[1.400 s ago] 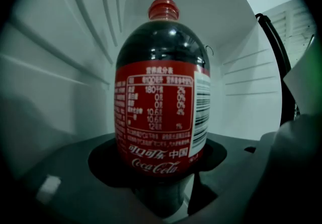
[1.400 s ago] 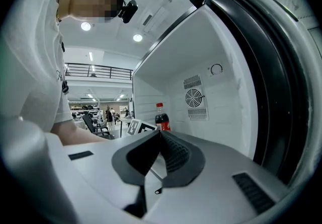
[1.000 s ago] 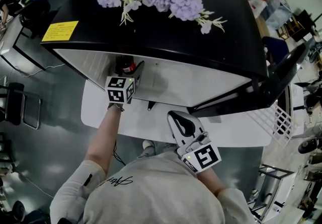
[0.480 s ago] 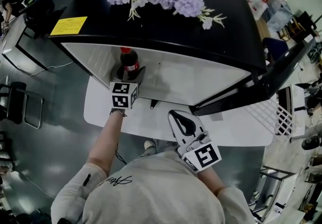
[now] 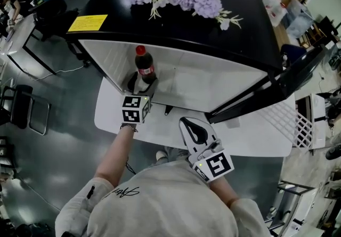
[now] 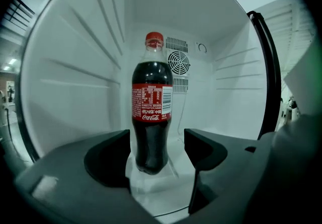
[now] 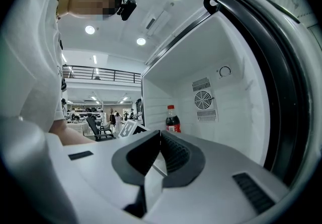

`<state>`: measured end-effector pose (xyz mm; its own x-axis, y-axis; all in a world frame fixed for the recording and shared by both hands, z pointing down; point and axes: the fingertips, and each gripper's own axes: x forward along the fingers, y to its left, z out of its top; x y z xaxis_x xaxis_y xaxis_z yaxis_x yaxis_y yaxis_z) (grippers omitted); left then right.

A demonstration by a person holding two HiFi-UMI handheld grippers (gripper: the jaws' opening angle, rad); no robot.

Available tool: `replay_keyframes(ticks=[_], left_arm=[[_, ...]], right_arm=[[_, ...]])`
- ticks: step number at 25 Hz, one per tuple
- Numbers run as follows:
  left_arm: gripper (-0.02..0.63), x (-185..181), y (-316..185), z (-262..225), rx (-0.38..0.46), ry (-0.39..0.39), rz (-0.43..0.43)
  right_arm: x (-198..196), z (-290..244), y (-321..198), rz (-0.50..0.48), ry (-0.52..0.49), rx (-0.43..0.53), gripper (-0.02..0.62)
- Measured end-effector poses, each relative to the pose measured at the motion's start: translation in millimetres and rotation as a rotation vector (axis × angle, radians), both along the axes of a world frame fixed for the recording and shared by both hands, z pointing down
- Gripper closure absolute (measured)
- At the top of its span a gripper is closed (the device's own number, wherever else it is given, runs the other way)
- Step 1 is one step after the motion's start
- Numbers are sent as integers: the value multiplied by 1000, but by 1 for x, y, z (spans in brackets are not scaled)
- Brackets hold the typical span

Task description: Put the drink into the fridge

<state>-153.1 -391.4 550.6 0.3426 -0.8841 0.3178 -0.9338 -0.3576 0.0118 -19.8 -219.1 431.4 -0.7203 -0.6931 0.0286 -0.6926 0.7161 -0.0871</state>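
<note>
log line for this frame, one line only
bottle: upright inside fridge | left hand-held gripper: open, bottle at jaw tips, not gripped | right hand-held gripper: shut, empty, outside fridge

Your head camera looks steeply down onto the open fridge [image 5: 213, 82]. The camera on your left gripper [image 6: 154, 148] faces straight in, with the cola bottle [image 6: 152, 112] close ahead of its jaws. The camera on your right gripper [image 7: 159, 153] shares that bottle, farther ahead.

You wear a pale grey shirt [image 5: 160, 204] with dark script by the left shoulder. Your left gripper [image 5: 142, 83] and right gripper [image 5: 186, 123] each carry black-and-white marker cubes [image 5: 134, 109] [image 5: 214, 166].
</note>
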Motion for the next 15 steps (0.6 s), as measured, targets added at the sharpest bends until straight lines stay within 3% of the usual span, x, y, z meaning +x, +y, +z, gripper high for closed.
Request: replay_keyframes(ticks=[8, 15], left_arm=[[285, -2, 47, -36, 36, 52, 13], [290, 11, 99, -86, 121, 98, 151]], right_arm=[[-8, -7, 3, -10, -6, 25, 583], [-21, -23, 2, -33, -15, 74, 583]])
